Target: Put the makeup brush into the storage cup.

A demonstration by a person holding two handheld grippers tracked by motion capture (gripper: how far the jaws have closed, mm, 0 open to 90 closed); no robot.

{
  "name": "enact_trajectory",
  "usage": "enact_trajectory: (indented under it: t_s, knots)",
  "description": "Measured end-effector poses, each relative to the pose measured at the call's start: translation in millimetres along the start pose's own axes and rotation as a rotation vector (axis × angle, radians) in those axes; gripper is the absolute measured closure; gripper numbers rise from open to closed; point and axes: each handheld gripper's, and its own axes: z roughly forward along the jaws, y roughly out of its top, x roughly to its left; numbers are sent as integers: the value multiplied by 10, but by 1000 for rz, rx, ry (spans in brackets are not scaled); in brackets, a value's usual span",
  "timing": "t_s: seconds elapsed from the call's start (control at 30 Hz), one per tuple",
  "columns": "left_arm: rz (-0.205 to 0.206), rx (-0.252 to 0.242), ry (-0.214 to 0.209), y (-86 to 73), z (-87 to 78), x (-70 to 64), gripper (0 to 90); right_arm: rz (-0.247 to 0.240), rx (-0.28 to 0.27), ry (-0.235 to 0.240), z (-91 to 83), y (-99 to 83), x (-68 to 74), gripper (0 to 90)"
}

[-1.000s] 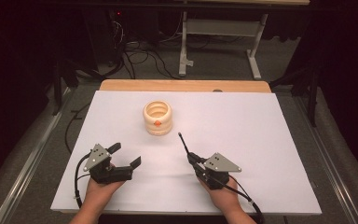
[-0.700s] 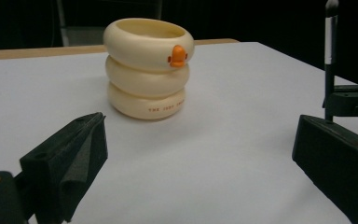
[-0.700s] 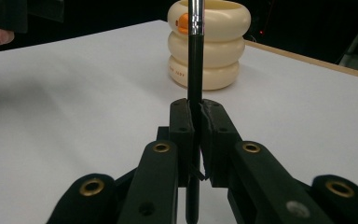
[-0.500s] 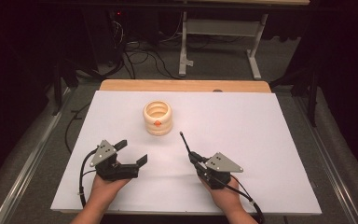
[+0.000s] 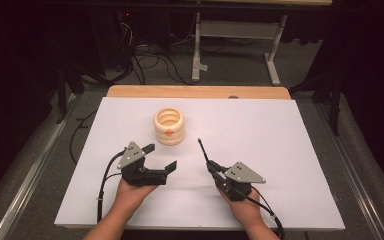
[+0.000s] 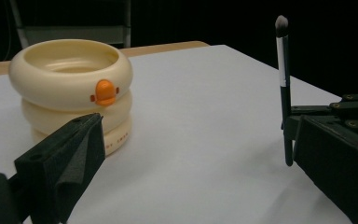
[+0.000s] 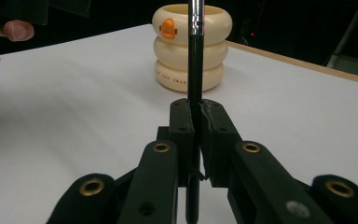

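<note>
Item 1: right gripper point(image 5: 211, 166), black, 2 jaws clamped tight on the handle of a slim black makeup brush point(image 5: 203, 151) with a silver ferrule and pale bristle tip; the brush juts forward out of the jaws, rising off the table, with its tip pointing toward the far side. In the right gripper view the handle point(image 7: 195, 70) runs straight up between the closed jaws point(image 7: 196, 116). Item 2: left gripper point(image 5: 160, 156), black with a grey 3-cornered plate on top, jaws spread wide with nothing between them; in the left gripper view 1 foam-faced jaw sits low left and the other low right. Item 3: cream plastic holder shaped as 3 stacked rings with a small orange duck bill on its side point(image 5: 169, 126), standing upright ahead of both grippers, nearer the left one and slightly left of the brush tip; apart from both. From the right gripper it lies directly behind the brush point(image 7: 191, 46), open at the top. Item 4: white table sheet point(image 5: 280, 150), bare between the grippers and the holder, so nothing blocks the way. Item 5: wooden table edge point(image 5: 195, 91) beyond the sheet. Item 6: metal stand and loose cables on the grey floor point(image 5: 230, 55) past the table.
</note>
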Motion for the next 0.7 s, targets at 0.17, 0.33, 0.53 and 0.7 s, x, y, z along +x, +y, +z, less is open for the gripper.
enact_trajectory:
  t_s: [0.17,0.33,0.53,0.7]
  knots:
    - [11,10,-18,42,88,-49,28,5,-1,-10,-12,-4,-14,858]
    - [6,2,-32,81,161,-74,28,10,-4,-12,-10,-6,-27,858]
    - [-6,-12,-60,108,265,-114,28,11,0,-18,-22,-8,-26,858]
    - [-9,-27,-78,108,309,-139,28,16,0,-25,-25,-16,-29,858]
